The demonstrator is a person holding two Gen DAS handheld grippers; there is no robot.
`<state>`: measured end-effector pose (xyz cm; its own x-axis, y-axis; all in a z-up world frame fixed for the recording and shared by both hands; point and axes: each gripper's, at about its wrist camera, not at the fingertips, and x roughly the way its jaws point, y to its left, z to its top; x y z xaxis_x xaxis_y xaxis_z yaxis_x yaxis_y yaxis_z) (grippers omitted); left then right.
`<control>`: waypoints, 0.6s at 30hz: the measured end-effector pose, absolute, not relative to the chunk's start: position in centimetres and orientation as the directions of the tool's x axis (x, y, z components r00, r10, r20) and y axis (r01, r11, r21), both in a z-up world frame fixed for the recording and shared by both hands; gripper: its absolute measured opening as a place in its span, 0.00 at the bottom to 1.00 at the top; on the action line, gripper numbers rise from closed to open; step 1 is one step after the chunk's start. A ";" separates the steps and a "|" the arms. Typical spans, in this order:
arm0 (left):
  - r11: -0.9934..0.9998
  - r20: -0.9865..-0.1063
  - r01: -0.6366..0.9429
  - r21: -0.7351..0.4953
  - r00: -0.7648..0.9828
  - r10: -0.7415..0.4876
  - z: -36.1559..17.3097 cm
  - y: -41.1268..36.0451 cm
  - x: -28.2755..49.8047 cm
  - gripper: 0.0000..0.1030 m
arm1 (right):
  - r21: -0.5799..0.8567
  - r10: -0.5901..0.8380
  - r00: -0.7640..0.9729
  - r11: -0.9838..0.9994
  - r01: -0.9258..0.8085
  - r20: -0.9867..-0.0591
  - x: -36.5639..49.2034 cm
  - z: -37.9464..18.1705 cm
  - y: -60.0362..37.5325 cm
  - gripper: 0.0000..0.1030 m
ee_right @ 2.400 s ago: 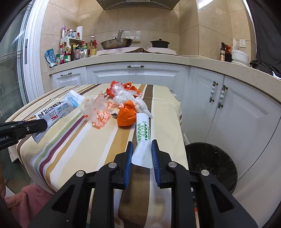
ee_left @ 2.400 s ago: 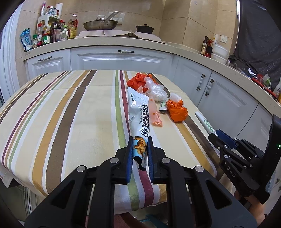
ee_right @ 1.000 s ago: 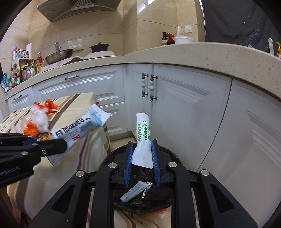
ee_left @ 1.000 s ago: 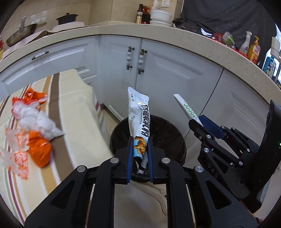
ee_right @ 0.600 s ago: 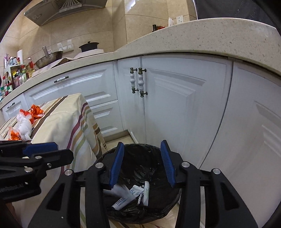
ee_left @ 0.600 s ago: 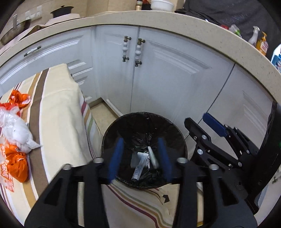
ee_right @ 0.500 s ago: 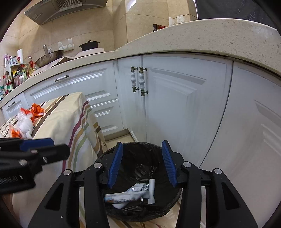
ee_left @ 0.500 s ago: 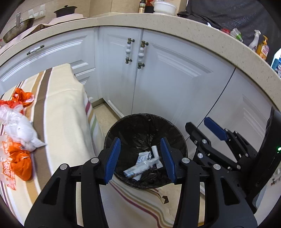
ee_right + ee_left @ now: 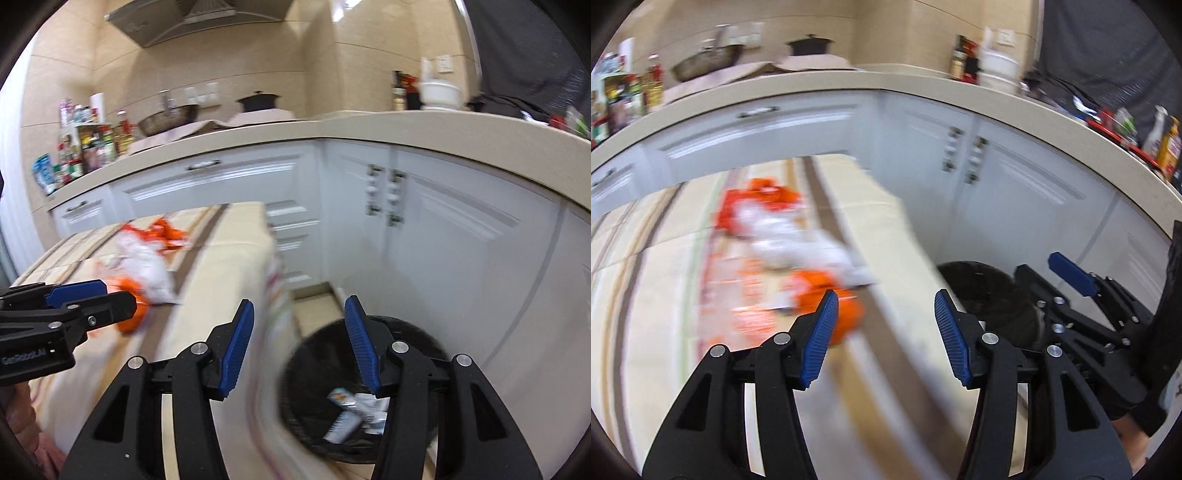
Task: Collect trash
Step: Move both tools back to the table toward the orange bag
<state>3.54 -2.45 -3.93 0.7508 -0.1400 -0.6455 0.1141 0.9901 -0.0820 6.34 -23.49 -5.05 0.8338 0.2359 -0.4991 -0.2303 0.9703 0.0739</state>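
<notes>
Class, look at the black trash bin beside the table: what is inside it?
Inside the black trash bin, a few pale crumpled wrappers lie on the dark liner. The right tool's finger hides some of the interior.

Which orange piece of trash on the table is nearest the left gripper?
The orange lump just beyond the left gripper, beside its left finger. The other orange bag lies farther back, past the white plastic.

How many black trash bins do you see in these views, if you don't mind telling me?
1: the black trash bin stands on the floor between the striped table and the white cabinets; nothing suggests another, though blur limits certainty.

striped table (image 9: 657,280) | orange and white bags (image 9: 783,236), blurred, possibly wrappers | floor: black bin (image 9: 332,369)
</notes>
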 end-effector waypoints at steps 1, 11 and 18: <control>0.993 -0.643 0.094 -0.077 0.756 -0.122 -3.9 -1.5 3.2 0.52 | 0.078 0.255 0.829 0.965 -0.250 -0.498 6.3 -4.9 -22.7 0.50; 0.989 -0.651 -0.110 -0.096 0.759 0.021 -4.3 7.9 0.2 0.52 | 0.050 0.380 0.767 0.908 -0.416 -0.517 5.6 -4.9 -14.8 0.50; 0.981 -0.663 -0.158 -0.113 0.747 0.044 -5.3 10.5 -0.7 0.52 | 0.037 0.399 0.735 0.890 -0.455 -0.549 5.9 -5.0 -12.1 0.50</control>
